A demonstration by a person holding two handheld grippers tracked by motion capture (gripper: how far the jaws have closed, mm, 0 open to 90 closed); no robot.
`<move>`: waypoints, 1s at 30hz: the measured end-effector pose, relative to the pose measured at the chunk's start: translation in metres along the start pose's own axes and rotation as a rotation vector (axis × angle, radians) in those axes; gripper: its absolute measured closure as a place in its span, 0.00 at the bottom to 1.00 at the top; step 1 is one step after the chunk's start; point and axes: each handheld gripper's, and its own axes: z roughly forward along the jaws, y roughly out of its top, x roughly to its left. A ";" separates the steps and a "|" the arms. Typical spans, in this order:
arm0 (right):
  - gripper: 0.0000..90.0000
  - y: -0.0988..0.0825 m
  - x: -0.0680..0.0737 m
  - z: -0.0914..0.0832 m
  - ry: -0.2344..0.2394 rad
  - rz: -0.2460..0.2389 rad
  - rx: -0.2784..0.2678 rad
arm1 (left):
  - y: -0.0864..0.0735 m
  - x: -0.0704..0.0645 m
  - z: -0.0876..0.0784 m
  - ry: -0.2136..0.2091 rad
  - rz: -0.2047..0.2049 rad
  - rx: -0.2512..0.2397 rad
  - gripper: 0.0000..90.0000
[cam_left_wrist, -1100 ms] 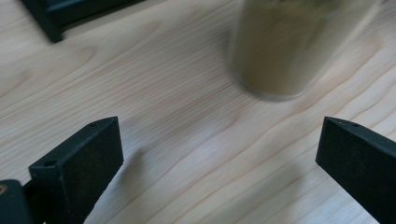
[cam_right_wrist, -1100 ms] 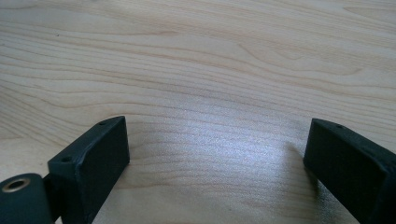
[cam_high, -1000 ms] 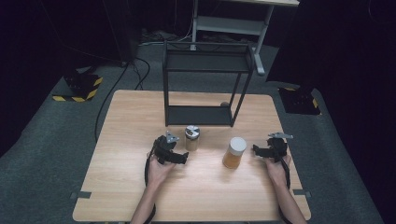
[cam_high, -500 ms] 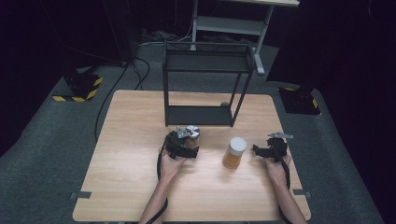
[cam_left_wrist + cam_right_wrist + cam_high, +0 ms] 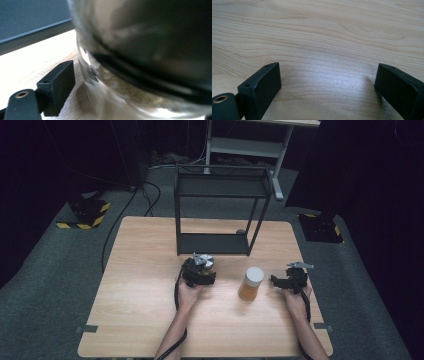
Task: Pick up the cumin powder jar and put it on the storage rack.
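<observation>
The left gripper (image 5: 204,266) has its jaws spread around a squat clear glass jar (image 5: 150,62) near the light wooden table's (image 5: 135,290) far edge, grip unfinished. The right gripper (image 5: 280,281) rests spread wide. The orange-filled, white-lidded jar (image 5: 250,283) and black metal shelf rack (image 5: 220,215) are untouched.

A clear glass jar (image 5: 150,62) with dark contents stands upright just in front of the black metal shelf rack (image 5: 220,210); an amber jar (image 5: 250,284) with a white lid stands farther forward, to its right.
</observation>
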 end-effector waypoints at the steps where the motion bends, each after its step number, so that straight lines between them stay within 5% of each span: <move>1: 0.07 0.000 0.000 0.000 0.000 0.000 0.000 | 0.000 -0.001 0.000 0.001 0.004 0.000 0.19; 11: 0.07 0.000 0.000 0.000 -0.001 -0.001 0.000 | 0.001 -0.008 0.001 0.006 0.041 -0.014 0.33; 21: 0.07 0.000 0.000 0.000 -0.001 -0.002 0.000 | 0.002 -0.011 0.001 0.020 0.051 -0.008 0.34; 30: 0.07 0.000 0.000 0.000 -0.001 -0.003 0.000 | 0.014 -0.006 -0.005 -0.015 0.062 -0.004 0.35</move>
